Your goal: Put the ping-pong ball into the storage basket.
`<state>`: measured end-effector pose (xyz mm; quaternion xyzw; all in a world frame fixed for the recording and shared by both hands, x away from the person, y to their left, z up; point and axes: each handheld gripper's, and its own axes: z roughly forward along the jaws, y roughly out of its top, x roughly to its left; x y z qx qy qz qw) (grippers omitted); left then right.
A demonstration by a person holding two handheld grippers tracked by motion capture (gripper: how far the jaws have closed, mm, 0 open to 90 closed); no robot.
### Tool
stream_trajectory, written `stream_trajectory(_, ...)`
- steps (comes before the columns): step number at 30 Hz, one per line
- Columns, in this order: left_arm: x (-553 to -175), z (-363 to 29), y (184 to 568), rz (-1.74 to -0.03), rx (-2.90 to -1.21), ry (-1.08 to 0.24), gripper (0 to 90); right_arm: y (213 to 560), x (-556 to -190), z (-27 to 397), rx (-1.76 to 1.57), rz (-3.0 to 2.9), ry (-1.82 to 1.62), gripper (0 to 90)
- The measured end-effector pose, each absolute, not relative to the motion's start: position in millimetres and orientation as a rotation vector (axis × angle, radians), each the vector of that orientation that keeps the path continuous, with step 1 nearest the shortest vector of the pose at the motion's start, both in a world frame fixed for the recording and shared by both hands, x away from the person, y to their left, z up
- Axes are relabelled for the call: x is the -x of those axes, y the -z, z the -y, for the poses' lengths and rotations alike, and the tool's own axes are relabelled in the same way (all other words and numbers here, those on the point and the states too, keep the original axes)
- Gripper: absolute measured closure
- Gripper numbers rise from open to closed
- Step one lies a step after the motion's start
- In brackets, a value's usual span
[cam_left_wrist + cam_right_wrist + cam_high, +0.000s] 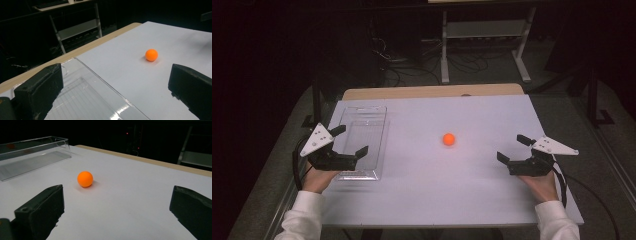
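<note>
An orange ball [449, 139] lies alone on the white table [437, 190], near its middle. A clear, empty plastic tray [368, 122] stands lengthwise at the table's left. My left gripper [350, 140] is open and hovers over the tray's near half, with one jaw above the tray and one past its right wall. In the left gripper view the ball [151, 55] lies ahead to the right, beyond the tray [82, 97]. My right gripper [512, 148] rests open at the right side and holds nothing. The ball [85, 179] sits just ahead of its left jaw, and the tray [32, 155] lies farther off.
A wooden strip [432, 91] runs along the table's far edge. Behind it stand a white metal rack [484, 35] and cables on the dark floor. Open white surface surrounds the ball on all sides.
</note>
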<state>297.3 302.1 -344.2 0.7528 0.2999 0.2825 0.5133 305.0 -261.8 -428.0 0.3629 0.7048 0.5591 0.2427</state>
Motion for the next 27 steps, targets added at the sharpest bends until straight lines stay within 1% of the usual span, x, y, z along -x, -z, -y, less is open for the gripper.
stream_trajectory(14, -306.3, -293.8, 330.4, -0.681, -1.897, -0.632, 0.0, 428.5, -305.3, 260.4, -0.986, -1.932, -1.515, 0.0)
stream_trajectory(27, -315.0, -276.6, 314.3, -0.628, -1.951, -0.610, 0.0, 428.8, -305.1, 258.4, -0.979, -1.941, -1.505, 0.0)
